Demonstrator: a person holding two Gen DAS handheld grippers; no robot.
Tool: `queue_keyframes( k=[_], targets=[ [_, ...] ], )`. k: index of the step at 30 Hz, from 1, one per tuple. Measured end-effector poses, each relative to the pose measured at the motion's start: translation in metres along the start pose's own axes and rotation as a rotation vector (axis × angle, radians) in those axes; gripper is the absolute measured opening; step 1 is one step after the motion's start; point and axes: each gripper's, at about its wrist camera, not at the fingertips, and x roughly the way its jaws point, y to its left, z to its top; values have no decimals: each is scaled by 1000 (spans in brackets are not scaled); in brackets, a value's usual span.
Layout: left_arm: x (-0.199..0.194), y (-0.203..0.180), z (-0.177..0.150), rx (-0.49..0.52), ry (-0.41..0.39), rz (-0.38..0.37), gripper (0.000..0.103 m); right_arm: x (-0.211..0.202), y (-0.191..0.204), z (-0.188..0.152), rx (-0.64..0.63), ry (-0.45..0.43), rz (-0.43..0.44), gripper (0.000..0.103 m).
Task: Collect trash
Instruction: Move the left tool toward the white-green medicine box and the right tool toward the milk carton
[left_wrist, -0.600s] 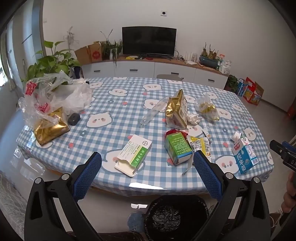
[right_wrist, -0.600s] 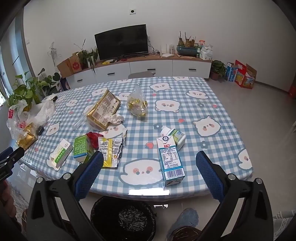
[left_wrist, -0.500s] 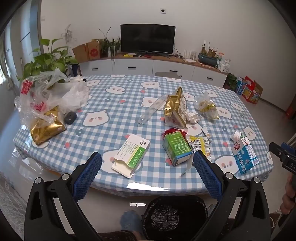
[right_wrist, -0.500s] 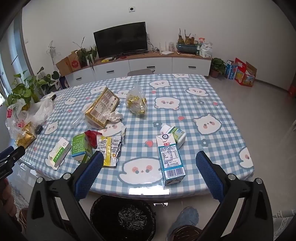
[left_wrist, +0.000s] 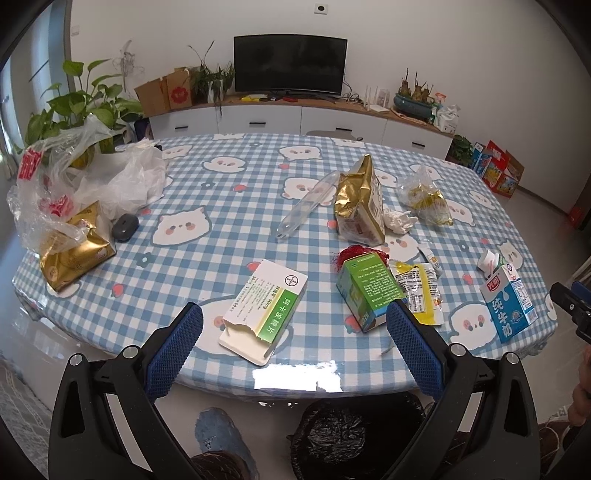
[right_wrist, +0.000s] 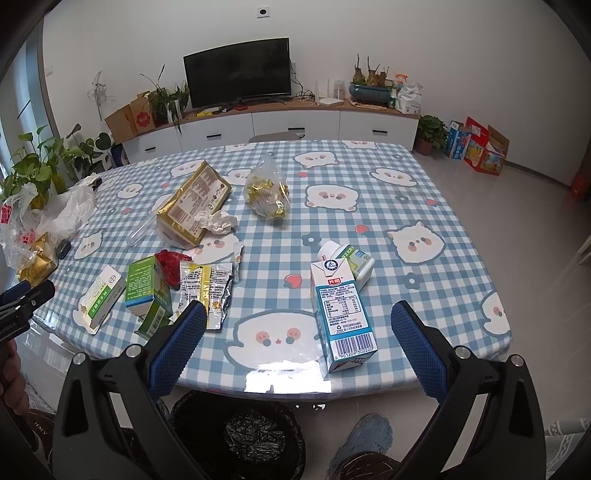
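Trash lies across a blue checked table (left_wrist: 207, 192). In the left wrist view my left gripper (left_wrist: 293, 332) is open, held short of the near edge, with a torn white-and-green medicine box (left_wrist: 264, 314) in front of it and a green carton (left_wrist: 364, 290) to its right. In the right wrist view my right gripper (right_wrist: 297, 328) is open, and a blue milk carton (right_wrist: 341, 315) stands on the table between its fingers, untouched. A black-lined bin (right_wrist: 240, 435) sits on the floor under the near edge. Yellow wrappers (right_wrist: 205, 291), a gold bag (right_wrist: 192, 203) and crumpled tissue (right_wrist: 219, 221) lie further in.
Clear plastic bags and a second gold bag (left_wrist: 74, 254) crowd the table's left end, next to a grey pebble-like object (left_wrist: 125, 227). A clear bag of gold-wrapped pieces (right_wrist: 266, 192) lies mid-table. A white cabinet with a TV (left_wrist: 290, 70) lines the far wall. A foot in a blue shoe (right_wrist: 364, 439) stands beside the bin.
Both grippers have moved slightly closer to the table, so the boxes and cartons look a little nearer. Both stay open and nothing on the table has moved.
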Motion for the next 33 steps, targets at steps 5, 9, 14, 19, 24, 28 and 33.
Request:
queue_keyframes(
  k=[5, 9, 14, 19, 24, 28, 33],
  targets=[
    [8, 2, -1, 15, 14, -20, 97, 5, 0, 2, -1, 9, -12, 96],
    [12, 0, -2, 27, 12, -13, 97, 12, 1, 3, -4, 19, -13, 96],
    [14, 1, -1, 19, 20, -11, 97, 14, 3, 2, -10, 27, -7, 96],
    [13, 1, -1, -2, 23, -33, 97, 12, 4, 1, -13, 22, -7, 96],
    [12, -3, -1, 6, 22, -34, 97, 14, 4, 2, -11, 21, -9, 96],
    [12, -5, -1, 10, 24, -33, 97, 12, 3, 1, -9, 22, -10, 96],
    [14, -5, -1, 11, 24, -28, 97, 12, 3, 2, -9, 22, -9, 96]
  ],
)
